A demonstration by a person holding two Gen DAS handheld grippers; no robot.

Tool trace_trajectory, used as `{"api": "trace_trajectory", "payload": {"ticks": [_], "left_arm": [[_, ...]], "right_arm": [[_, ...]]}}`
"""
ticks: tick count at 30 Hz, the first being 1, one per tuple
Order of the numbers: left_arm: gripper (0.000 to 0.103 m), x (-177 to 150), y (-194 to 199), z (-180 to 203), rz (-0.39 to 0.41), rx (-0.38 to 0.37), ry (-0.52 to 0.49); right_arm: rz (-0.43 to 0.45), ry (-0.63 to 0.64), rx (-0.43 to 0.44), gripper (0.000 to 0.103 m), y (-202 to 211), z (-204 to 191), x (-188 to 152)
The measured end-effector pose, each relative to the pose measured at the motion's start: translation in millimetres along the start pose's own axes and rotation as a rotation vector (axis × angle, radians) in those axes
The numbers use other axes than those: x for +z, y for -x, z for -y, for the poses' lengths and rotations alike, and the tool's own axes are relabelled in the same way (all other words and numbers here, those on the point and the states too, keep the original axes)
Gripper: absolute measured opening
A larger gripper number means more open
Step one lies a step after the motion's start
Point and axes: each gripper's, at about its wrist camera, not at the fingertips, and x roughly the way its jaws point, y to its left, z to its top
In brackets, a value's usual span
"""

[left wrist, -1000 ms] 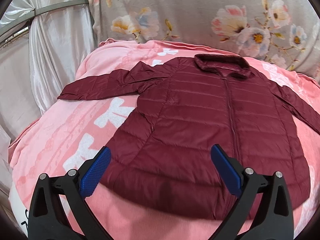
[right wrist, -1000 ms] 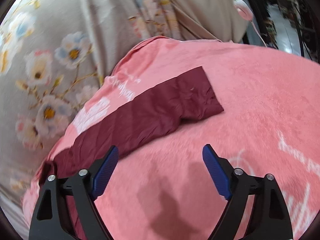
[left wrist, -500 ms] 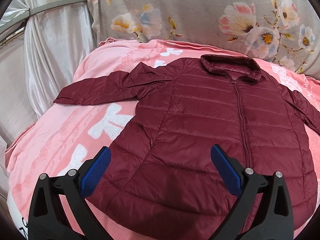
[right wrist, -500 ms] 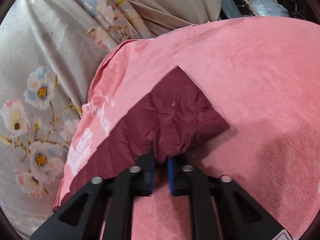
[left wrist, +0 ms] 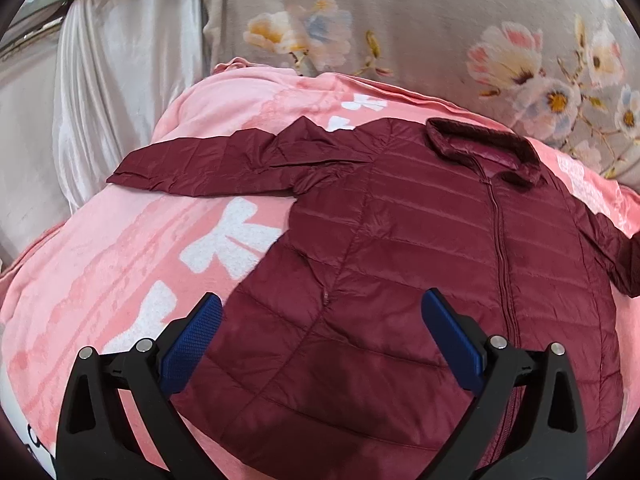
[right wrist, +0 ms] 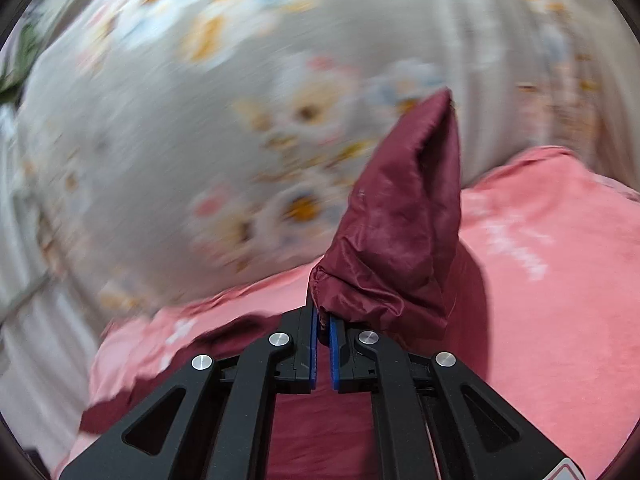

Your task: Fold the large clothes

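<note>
1. Here, a maroon quilted jacket (left wrist: 420, 264) lies front-up and zipped on a pink blanket (left wrist: 120, 264) with white markings, collar toward the far side.
2. Behind the blanket hangs a grey floral cloth (left wrist: 400, 32), touching its far edge; a shiny white drape (left wrist: 120, 80) stands at the far left, beside the blanket's left edge.
3. The jacket's one sleeve (left wrist: 208, 164) stretches flat to the left, stopping short of the blanket's edge, with bare pink on all sides of the cuff.
4. The left gripper (left wrist: 320, 332) hovers over the jacket's lower hem corner, its jaws spread wide with nothing between them.
5. The right gripper (right wrist: 323, 326) is clamped on the other sleeve's cuff (right wrist: 400, 232), which stands lifted above the blanket against the blurred floral cloth.
6. Open blanket lies to the right of the raised cuff.
</note>
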Motion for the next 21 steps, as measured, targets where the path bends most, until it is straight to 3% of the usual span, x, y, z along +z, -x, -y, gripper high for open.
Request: {"api": "trace_trajectory", "payload": {"ticks": [7, 15, 18, 21], "left_arm": [[0.097, 9.9, -4.2, -32.7, 0.014, 0.004, 0.048], [0.097, 27.0, -20.3, -69.9, -0.002, -0.083, 0.160], [0.097, 34.3, -26.1, -68.7, -0.014, -0.135, 0.172], [0.097, 40.5, -31.9, -56.5, -0.034, -0.225, 0.175]], "right_arm": [[-0.190, 0.143, 0.203, 0.005, -58.4, -98.0, -67.9], [-0.417, 0.288, 0.209, 0.006, -103.7, -158.0, -165.9], [-0.467, 0.316, 0.196, 0.014, -109.3, -167.2, -186.6], [-0.436, 0.319, 0.192, 0.042, -94.3, -170.6, -189.2]]}}
